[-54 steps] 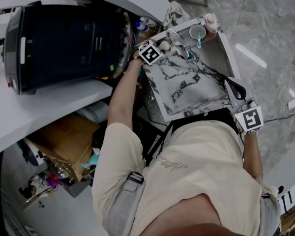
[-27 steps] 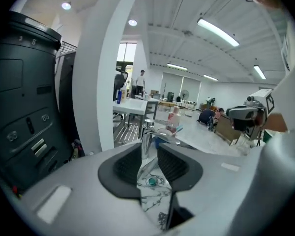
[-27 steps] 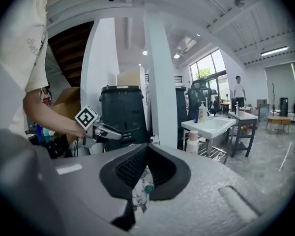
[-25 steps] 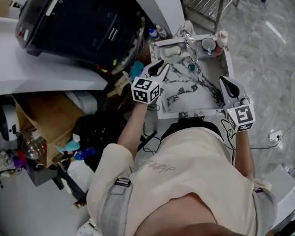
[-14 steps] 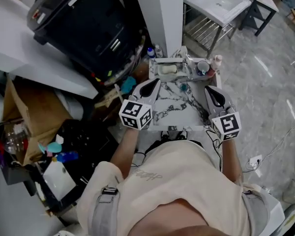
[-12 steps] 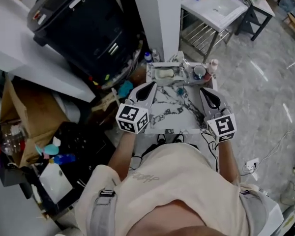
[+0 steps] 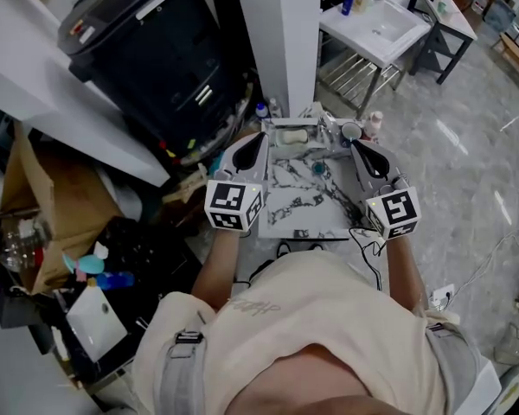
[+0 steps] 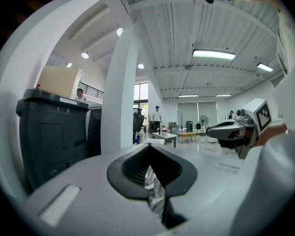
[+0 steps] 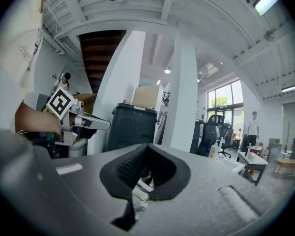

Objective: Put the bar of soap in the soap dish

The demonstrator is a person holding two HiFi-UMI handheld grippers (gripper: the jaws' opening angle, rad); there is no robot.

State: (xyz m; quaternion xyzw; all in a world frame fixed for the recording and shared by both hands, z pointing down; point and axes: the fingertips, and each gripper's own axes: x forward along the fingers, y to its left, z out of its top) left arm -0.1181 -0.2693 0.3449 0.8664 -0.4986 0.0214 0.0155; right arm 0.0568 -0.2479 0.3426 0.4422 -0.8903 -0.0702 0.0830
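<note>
Raised and drawn back from the marble washstand (image 7: pixel 304 199) since a second ago — left gripper (image 7: pixel 258 138) and right gripper (image 7: pixel 357 147), both closed on nothing. Soap (image 7: pixel 292 136) lying in the dish (image 7: pixel 277 143) at the washstand's far edge — apparently done. Best withdrawn straight back, well clear of the dish.

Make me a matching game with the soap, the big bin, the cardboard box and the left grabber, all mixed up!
Things:
1. bar of soap
2. bin
3. cardboard box
4. left gripper

Descriptions:
A. black, beside the white pillar
B. jaws shut, nothing held
C. lying in the soap dish
D. brown, at the far left

Pairs: 1-C, 2-A, 3-D, 4-B.
</note>
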